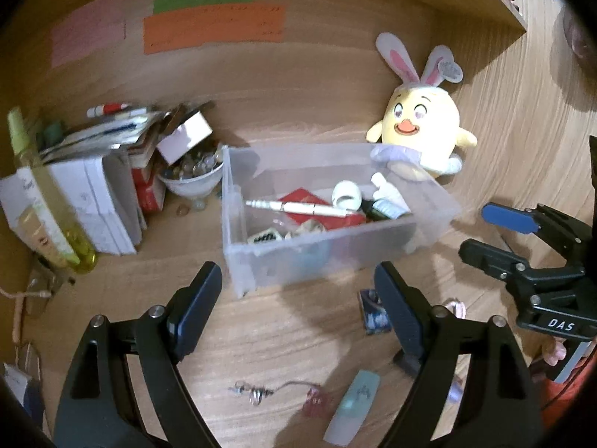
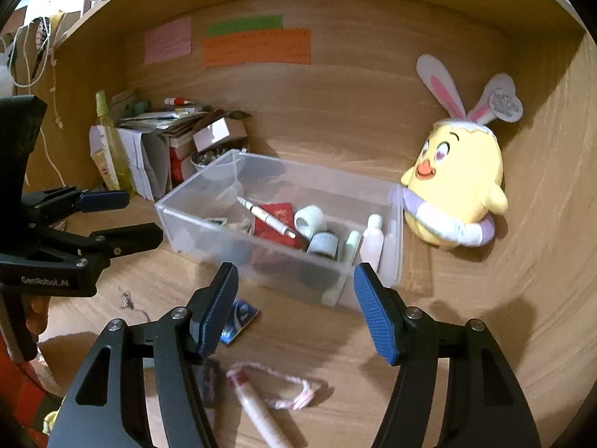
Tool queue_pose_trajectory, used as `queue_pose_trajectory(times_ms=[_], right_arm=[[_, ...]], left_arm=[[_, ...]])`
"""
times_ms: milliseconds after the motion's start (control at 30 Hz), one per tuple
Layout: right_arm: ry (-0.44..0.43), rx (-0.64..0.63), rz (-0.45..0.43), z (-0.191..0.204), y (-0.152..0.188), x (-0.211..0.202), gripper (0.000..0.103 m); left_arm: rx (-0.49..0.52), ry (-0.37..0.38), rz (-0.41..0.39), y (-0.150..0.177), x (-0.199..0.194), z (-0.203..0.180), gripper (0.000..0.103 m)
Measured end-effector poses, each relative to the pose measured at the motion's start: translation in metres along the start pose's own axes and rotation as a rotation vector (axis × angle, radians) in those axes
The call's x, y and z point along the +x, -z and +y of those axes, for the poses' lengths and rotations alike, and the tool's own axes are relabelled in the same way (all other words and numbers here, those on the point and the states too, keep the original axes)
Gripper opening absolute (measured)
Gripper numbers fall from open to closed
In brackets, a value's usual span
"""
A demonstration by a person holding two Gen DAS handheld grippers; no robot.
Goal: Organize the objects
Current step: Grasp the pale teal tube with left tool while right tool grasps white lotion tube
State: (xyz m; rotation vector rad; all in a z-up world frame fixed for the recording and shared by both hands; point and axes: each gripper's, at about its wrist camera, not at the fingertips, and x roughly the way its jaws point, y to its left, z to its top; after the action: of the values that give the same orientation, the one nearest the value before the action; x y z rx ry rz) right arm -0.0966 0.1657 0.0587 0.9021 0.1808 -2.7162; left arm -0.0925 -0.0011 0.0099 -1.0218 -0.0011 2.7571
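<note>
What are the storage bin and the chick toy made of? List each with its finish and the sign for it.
Storage bin: likely plastic, frosted translucent; the contents show hazily through its walls.
Chick toy: seemingly soft plush fabric, matte yellow, with a rounded stuffed shape and floppy bunny ears.

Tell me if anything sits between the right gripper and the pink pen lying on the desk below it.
Nothing visible blocks it. The right gripper is open and empty, and the pink pen lies on bare desk just under it. A pink string loop is attached to the pen and trails beside it; it could get caught in a grasp.
</note>
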Motion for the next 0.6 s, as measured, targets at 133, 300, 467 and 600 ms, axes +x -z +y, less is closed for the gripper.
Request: queue_pose_trajectory(times_ms=[133,300,467,600], right_arm=[[-0.008,0.015,0.014,0.001,0.012,-0.004,0.061],[-0.010,0.032,0.039,0.003,0.028,-0.005,0.061],[-0.002,0.052,0.073,0.000,0.046,-0.005,0.061],[0.001,0.066,0.101,-0.002,0.058,-0.003,0.061]], left_arm=[[-0.017,-0.008,0.021,0.014,-0.001,0.005,0.084],[-0.026,-0.014,0.060,0.031,0.000,0.009,0.084],[-0.033,-0.002,0.097,0.049,-0.002,0.011,0.084],[-0.027,0.010,0.123,0.062,-0.003,0.007,0.084]])
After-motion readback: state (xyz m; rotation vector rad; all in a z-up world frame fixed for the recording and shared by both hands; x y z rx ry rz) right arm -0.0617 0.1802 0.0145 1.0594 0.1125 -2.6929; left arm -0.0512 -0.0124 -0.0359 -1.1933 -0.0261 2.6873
